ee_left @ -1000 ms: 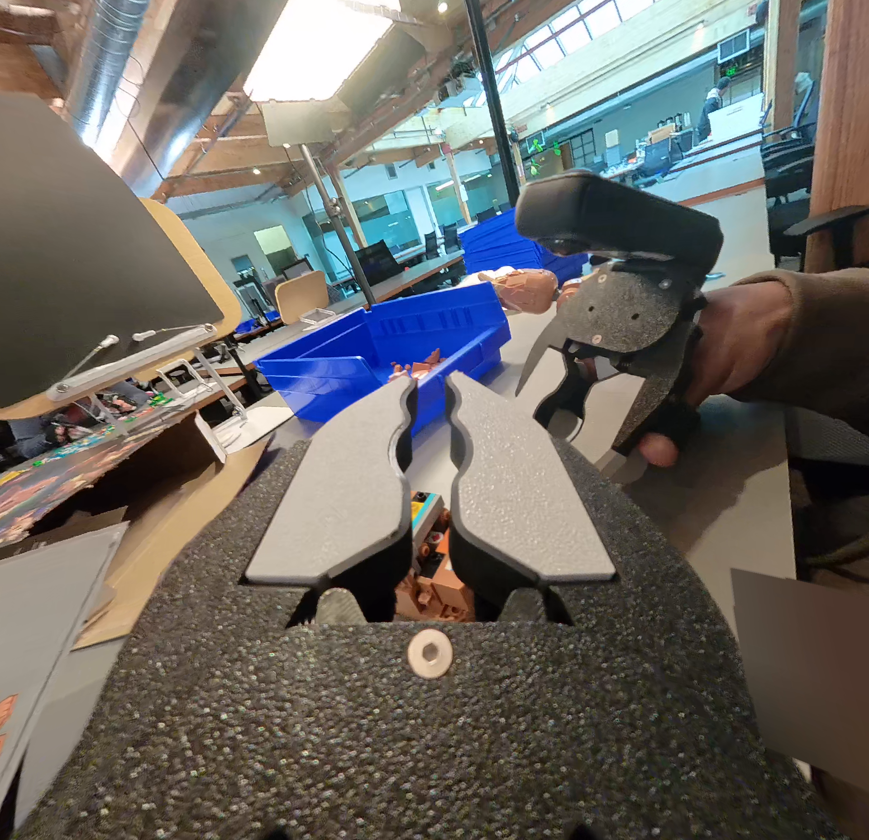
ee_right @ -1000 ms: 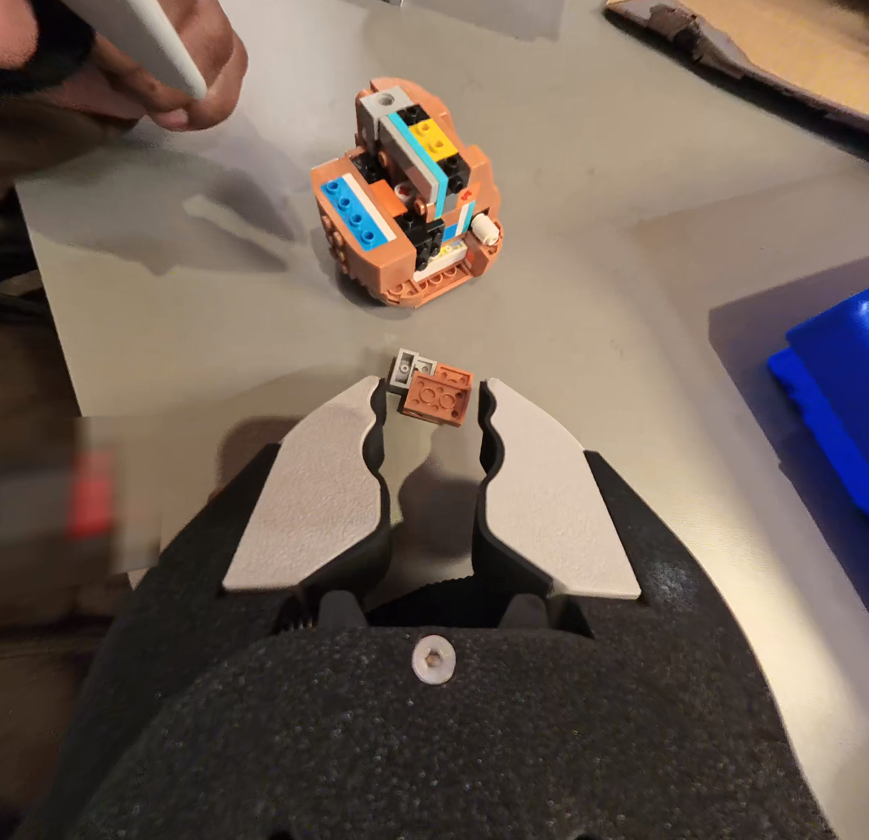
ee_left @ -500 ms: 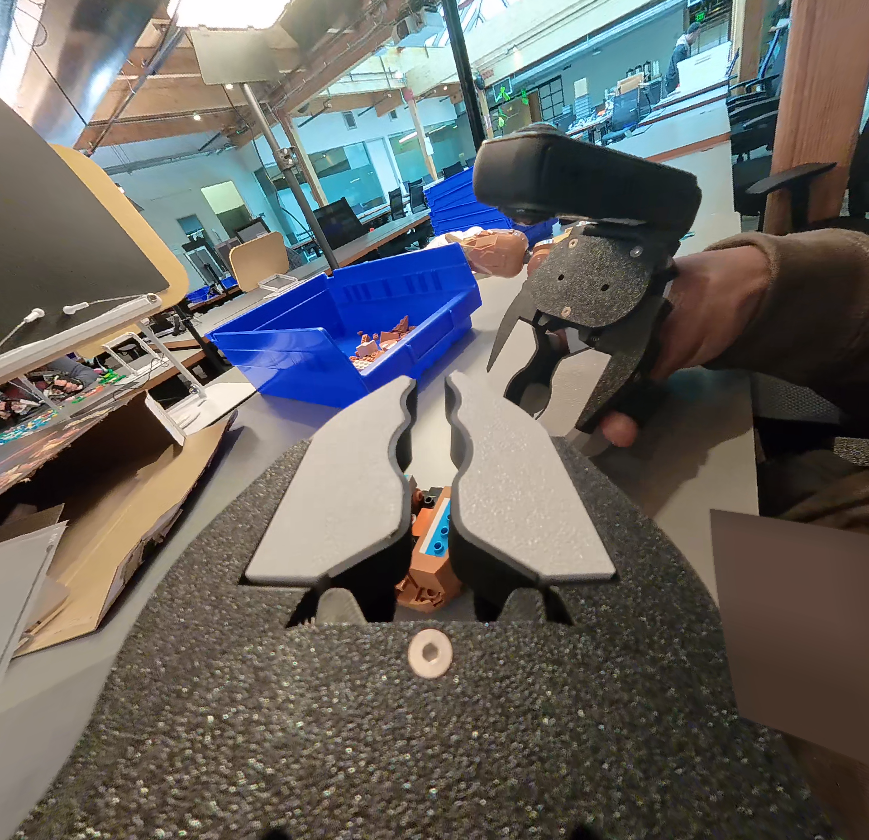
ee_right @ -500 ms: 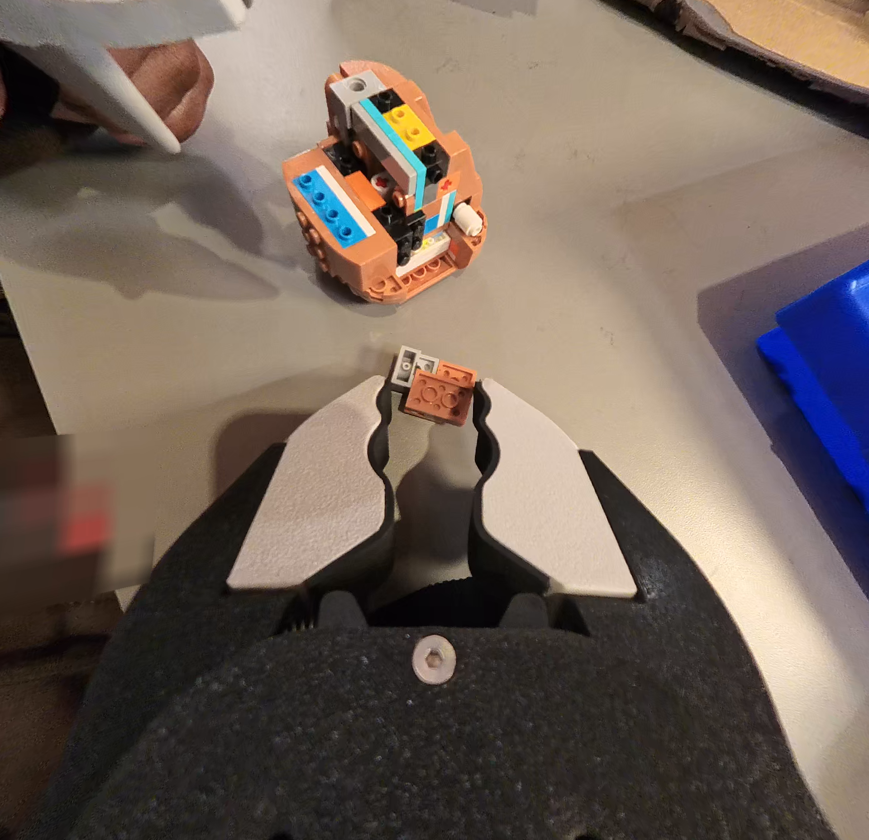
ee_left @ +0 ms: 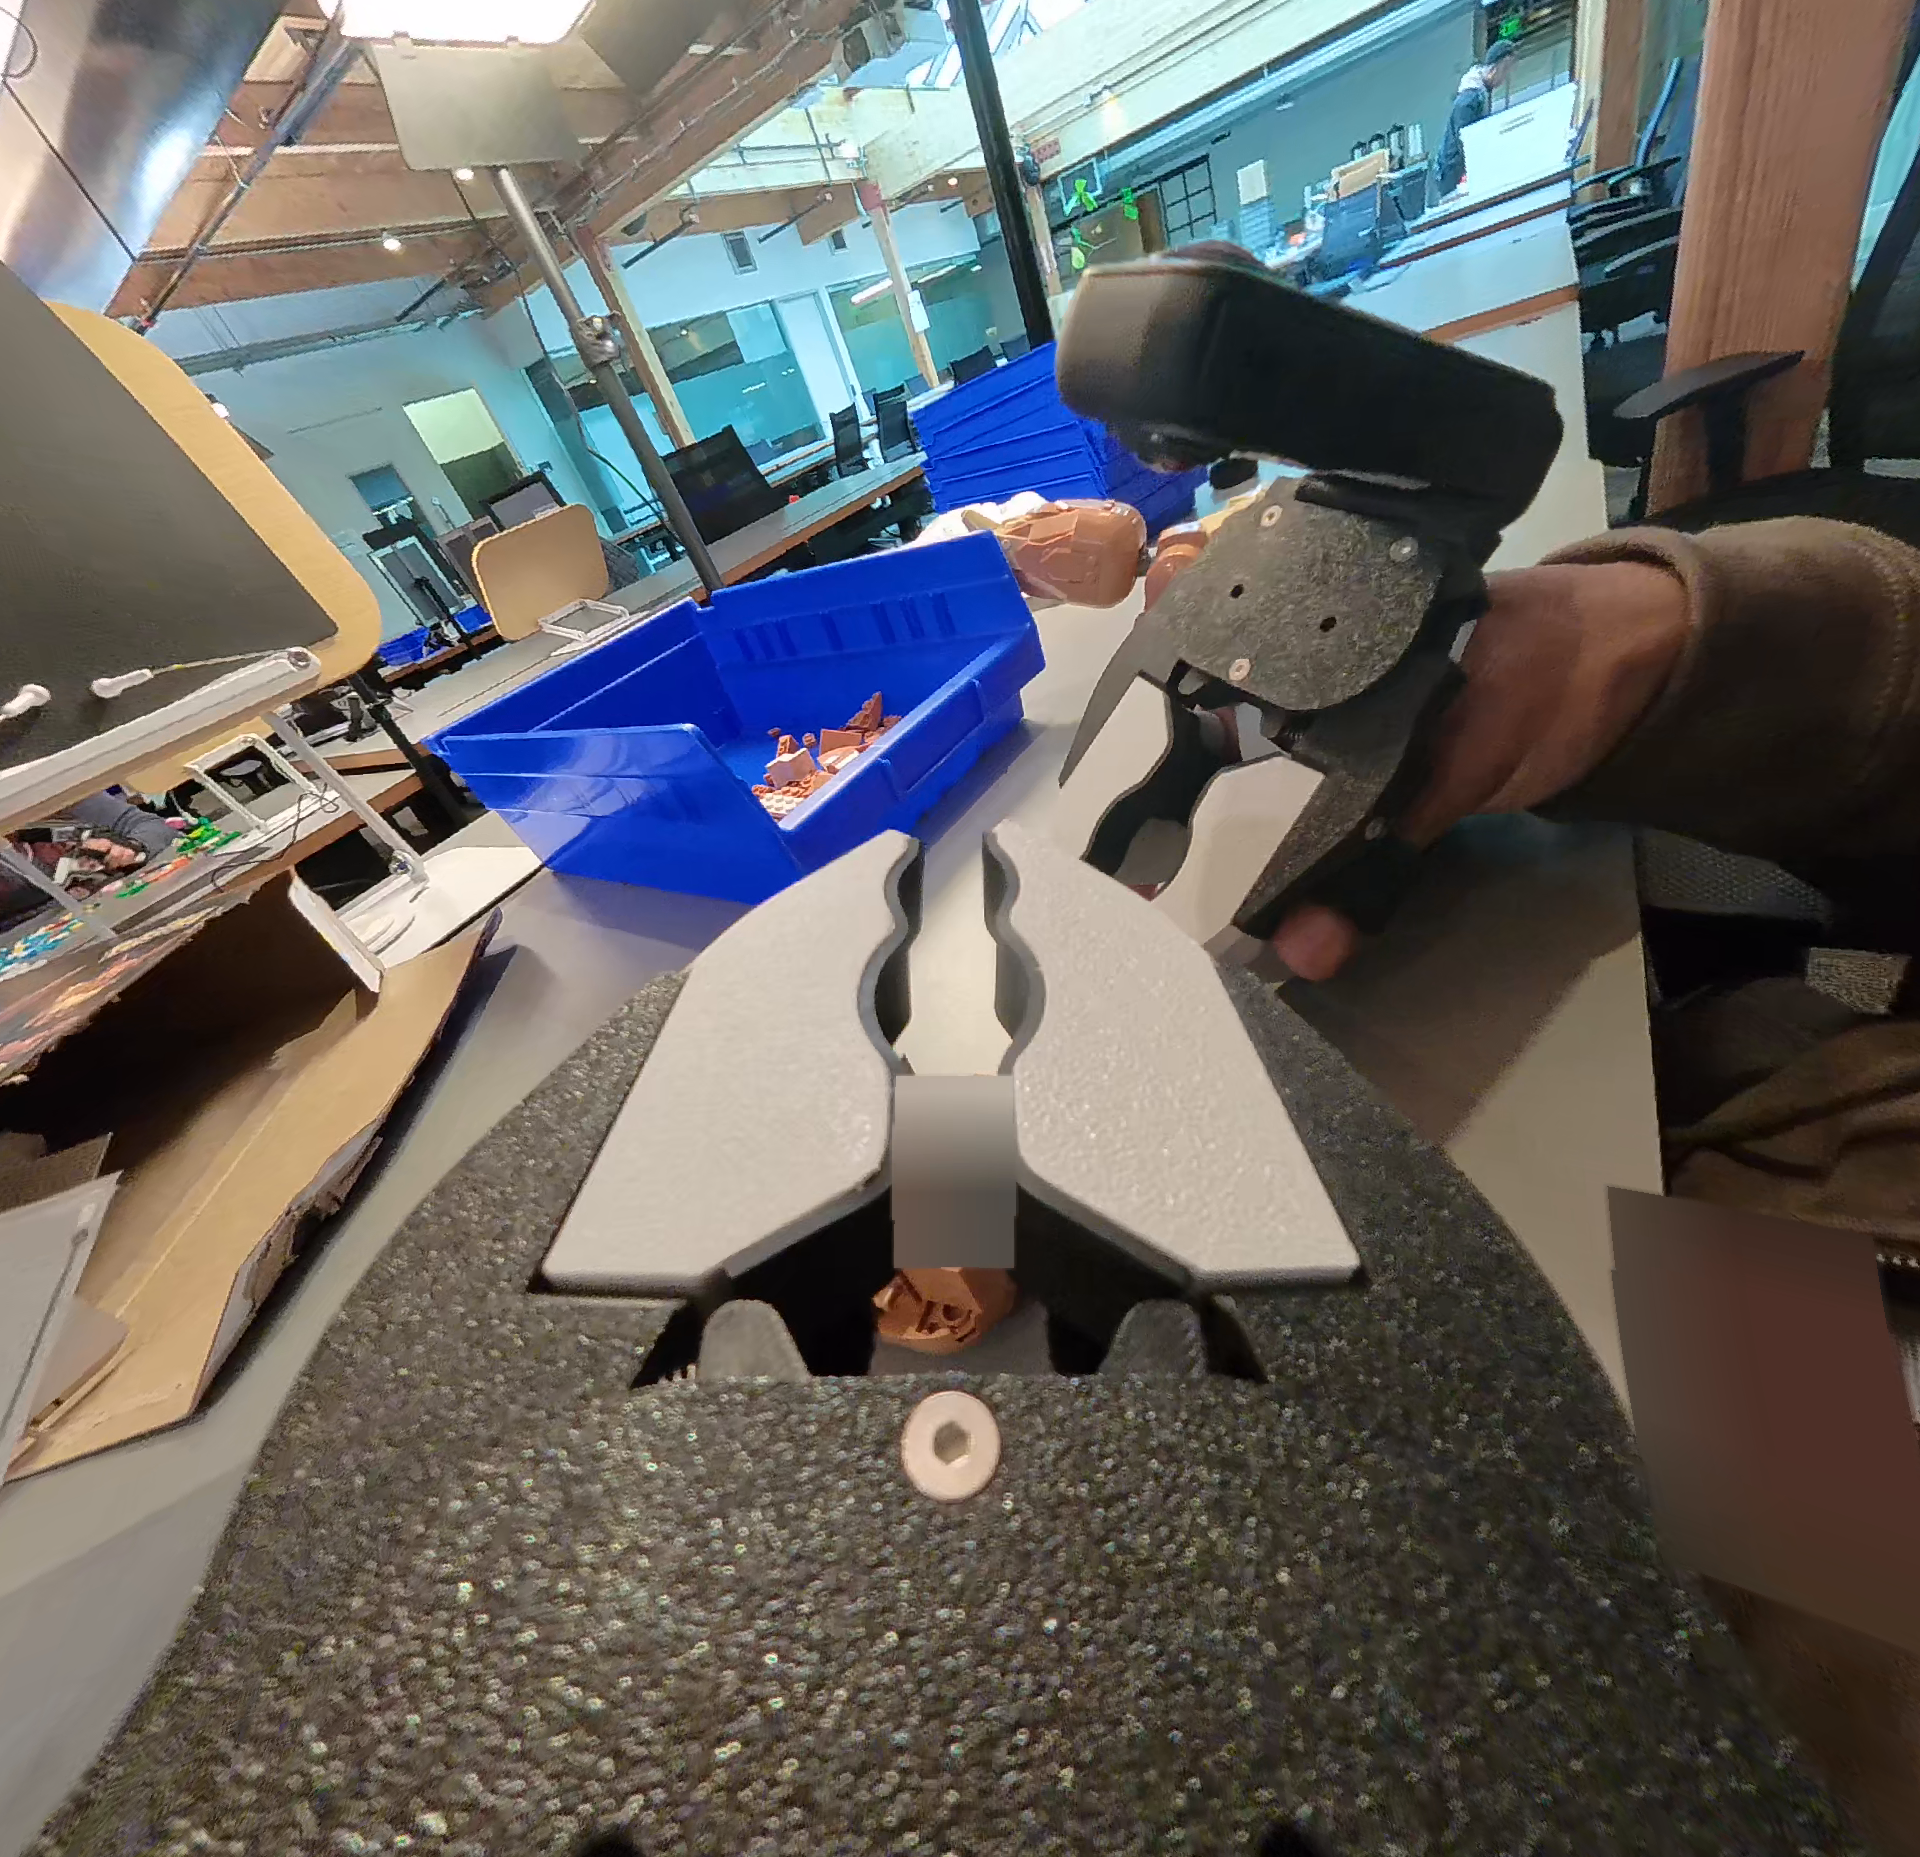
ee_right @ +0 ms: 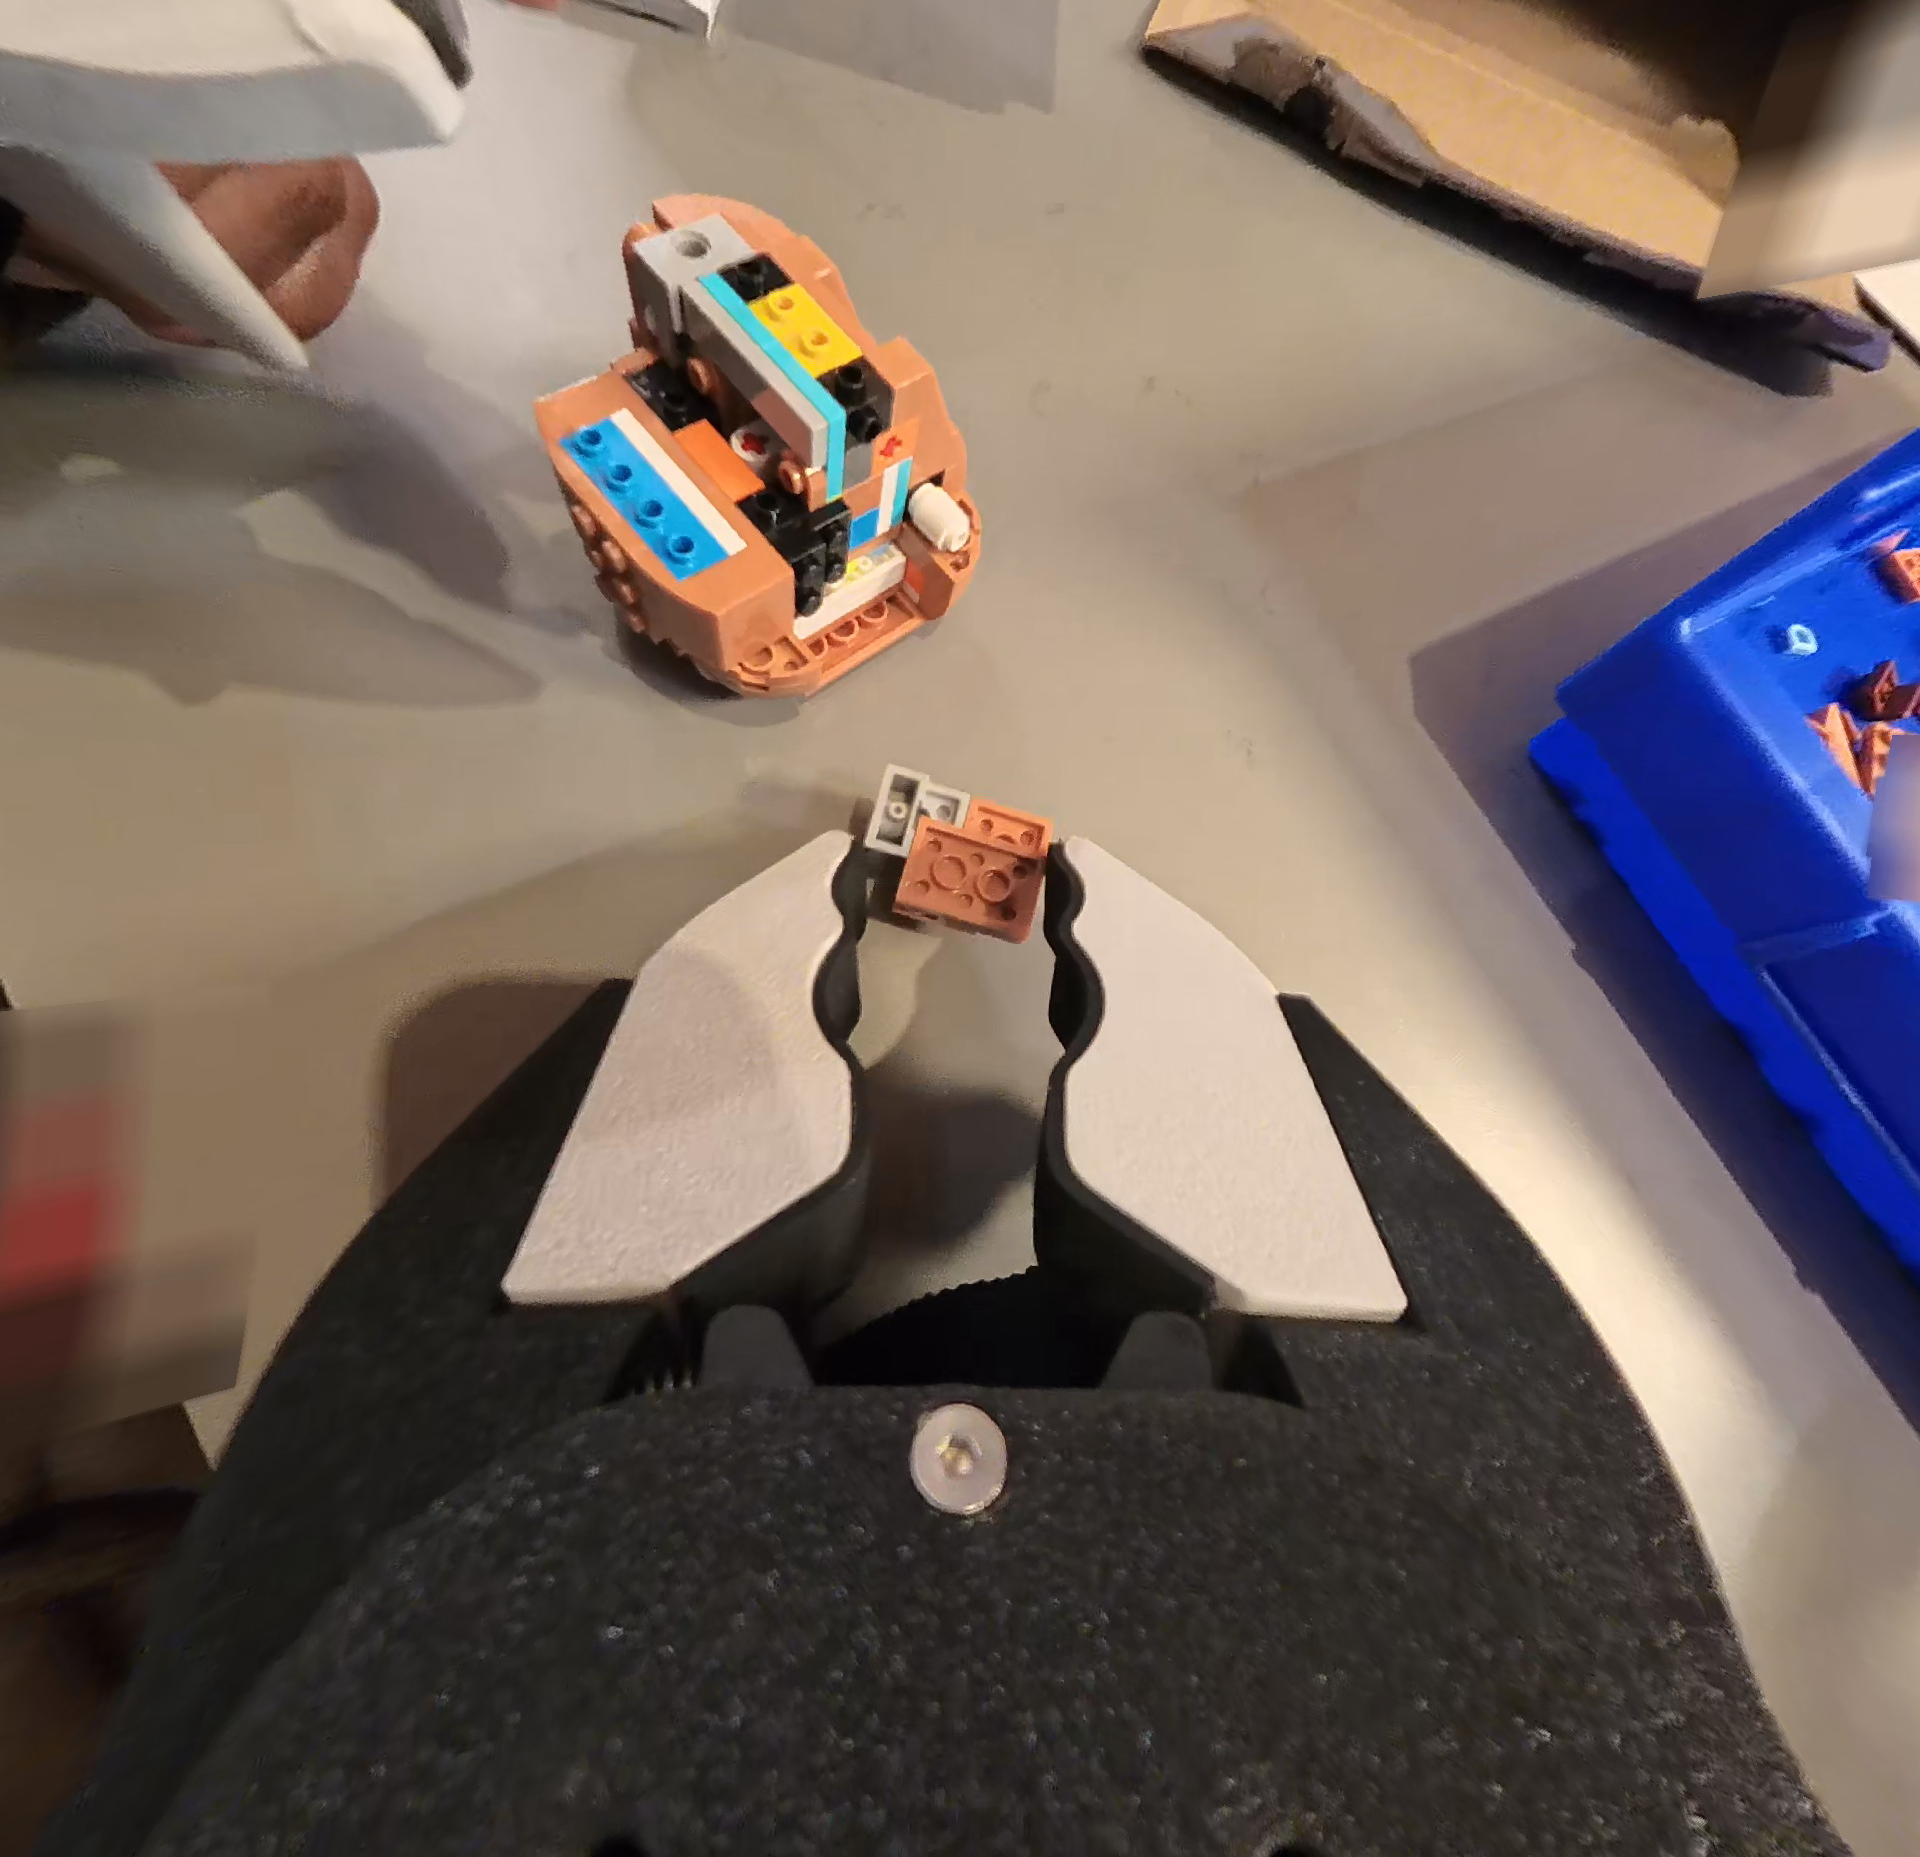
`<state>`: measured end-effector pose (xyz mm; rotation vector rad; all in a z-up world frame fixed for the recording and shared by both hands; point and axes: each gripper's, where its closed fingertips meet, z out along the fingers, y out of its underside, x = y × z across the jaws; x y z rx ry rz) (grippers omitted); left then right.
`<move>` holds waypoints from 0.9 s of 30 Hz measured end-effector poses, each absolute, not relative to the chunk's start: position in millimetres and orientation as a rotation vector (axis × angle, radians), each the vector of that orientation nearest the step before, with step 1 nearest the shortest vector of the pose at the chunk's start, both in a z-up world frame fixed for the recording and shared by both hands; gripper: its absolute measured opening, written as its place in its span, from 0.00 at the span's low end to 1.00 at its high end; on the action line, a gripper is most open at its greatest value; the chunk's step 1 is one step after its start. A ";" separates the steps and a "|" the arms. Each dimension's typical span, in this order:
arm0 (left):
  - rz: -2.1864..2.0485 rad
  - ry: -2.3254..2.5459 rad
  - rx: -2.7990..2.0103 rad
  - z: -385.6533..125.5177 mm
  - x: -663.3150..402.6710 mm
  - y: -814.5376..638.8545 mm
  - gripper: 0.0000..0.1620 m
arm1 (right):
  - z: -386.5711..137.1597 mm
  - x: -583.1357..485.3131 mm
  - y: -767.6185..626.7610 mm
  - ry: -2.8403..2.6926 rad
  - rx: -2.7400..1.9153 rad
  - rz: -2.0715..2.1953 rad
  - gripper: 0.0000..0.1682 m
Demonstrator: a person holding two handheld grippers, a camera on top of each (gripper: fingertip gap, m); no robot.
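Right claw (ee_right: pixel 951 857) clamps one brick cluster (ee_right: pixel 961 862); left claw (ee_left: pixel 951 851) nearly together, empty.

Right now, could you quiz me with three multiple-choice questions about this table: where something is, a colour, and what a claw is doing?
1. Where do the loose brown pieces lie?
A. in the blue bin
B. on the cardboard
C. on a chair

2. What colour is the studded strip on the brick model?
A. green
B. blue
C. purple

3. What is the right gripper doing?
A. hanging empty
B. pressing the model
C. pinching a small brown-and-grey brick piece

Answers: A, pieces sit inside the bin; B, the strip is bright blue; C, the piece sits clamped between its tips.
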<state>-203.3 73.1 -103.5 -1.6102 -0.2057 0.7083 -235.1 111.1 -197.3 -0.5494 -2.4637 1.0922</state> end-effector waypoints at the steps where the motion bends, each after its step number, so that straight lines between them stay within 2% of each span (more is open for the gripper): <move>1: 0.700 -0.194 -1.627 -103.3 -203.8 73.2 0.07 | -194.9 -235.8 110.9 -2.454 -0.540 1.107 0.19; 7: 0.547 -0.321 -1.901 -91.6 -228.4 69.6 0.07 | -148.0 -241.4 99.8 -2.263 -0.326 1.192 0.19; 11: 0.321 -0.381 -1.901 -80.2 -243.8 85.2 0.07 | -112.0 -243.4 87.2 -2.058 -0.189 1.237 0.19; 16: -0.041 -0.428 -1.765 -86.1 -241.7 99.2 0.07 | -104.5 -235.7 82.8 -1.893 -0.001 1.229 0.18; 27: -0.154 -0.431 -1.750 -95.8 -235.3 94.6 0.07 | -95.6 -230.5 85.6 -1.765 0.063 1.222 0.19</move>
